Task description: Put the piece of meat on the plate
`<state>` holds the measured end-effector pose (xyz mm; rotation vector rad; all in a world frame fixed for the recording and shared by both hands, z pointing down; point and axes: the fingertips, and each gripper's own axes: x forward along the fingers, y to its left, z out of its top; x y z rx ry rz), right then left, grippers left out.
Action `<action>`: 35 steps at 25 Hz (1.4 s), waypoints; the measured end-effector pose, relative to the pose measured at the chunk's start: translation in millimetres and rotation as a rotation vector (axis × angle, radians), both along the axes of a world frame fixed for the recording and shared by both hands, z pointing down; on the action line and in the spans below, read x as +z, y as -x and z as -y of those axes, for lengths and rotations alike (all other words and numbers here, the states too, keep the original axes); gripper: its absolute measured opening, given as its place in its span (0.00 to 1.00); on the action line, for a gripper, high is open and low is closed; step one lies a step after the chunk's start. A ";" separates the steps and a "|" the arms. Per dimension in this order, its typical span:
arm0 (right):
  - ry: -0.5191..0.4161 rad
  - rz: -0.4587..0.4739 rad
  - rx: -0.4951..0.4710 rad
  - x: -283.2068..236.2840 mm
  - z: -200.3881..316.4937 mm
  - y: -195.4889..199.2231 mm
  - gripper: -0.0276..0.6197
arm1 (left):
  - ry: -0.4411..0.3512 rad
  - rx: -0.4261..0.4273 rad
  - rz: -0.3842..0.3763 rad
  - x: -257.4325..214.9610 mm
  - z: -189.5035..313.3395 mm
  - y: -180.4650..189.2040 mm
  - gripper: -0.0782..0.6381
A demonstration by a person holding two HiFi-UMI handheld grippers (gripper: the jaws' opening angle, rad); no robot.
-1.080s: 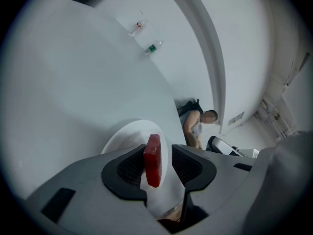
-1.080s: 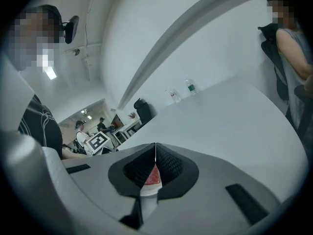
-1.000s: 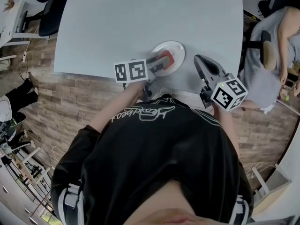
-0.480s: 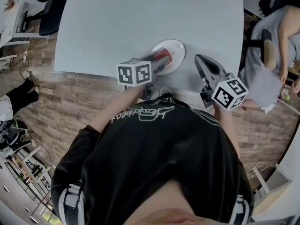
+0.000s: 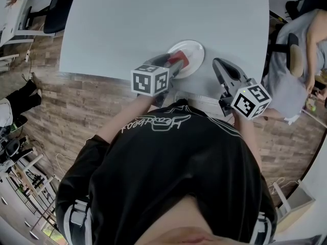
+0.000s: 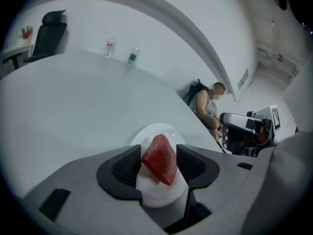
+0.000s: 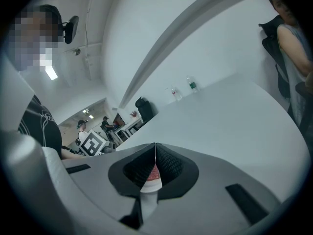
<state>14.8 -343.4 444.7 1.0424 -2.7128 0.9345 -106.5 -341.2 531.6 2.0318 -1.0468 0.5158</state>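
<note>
A pale grey table (image 5: 153, 19) fills the room in front of me, bare except for the white plate (image 5: 195, 49), which sits close to the table's near edge and right of its middle. The piece of meat (image 6: 161, 155) is on the plate, tipped up on a corner between the pads of my left gripper (image 6: 158, 161), whose jaws are opening. I can't tell whether a pad is touching it.

If the meat clings to a pad, I think pulling back could drag it over the rim or tip it off. A careless exit might also shove the plate toward the near edge.

My left hand slants down over that edge, rolled to one side. My right gripper (image 7: 155, 153) hangs nearly level just right of the plate, clenched on nothing.
</note>
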 end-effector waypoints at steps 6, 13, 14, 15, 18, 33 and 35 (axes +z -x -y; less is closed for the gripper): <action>0.002 0.003 -0.009 1.8 -2.1 1.9 0.06 | -0.002 -0.029 -0.043 -5.4 1.3 4.7 0.42; -0.009 0.010 -0.028 -0.2 -11.4 10.7 0.06 | -0.029 -0.009 -0.082 -18.5 -11.2 6.2 0.40; -0.011 0.011 -0.030 -0.6 -15.3 10.9 0.06 | -0.034 -0.002 -0.096 -21.4 -15.7 4.6 0.39; -0.014 0.014 -0.031 -0.6 -19.5 10.3 0.06 | -0.041 0.003 -0.105 -24.2 -20.3 3.0 0.36; -0.024 0.025 -0.039 -4.2 -29.5 10.6 0.06 | -0.078 0.017 -0.097 -35.6 -30.2 1.3 0.26; -0.099 0.035 -0.135 -43.3 -110.9 6.6 0.06 | -0.243 0.098 -0.207 -111.1 -122.0 -35.8 0.12; -0.103 0.034 -0.141 -46.4 -126.2 2.3 0.06 | -0.255 0.088 -0.223 -117.8 -137.9 -40.7 0.12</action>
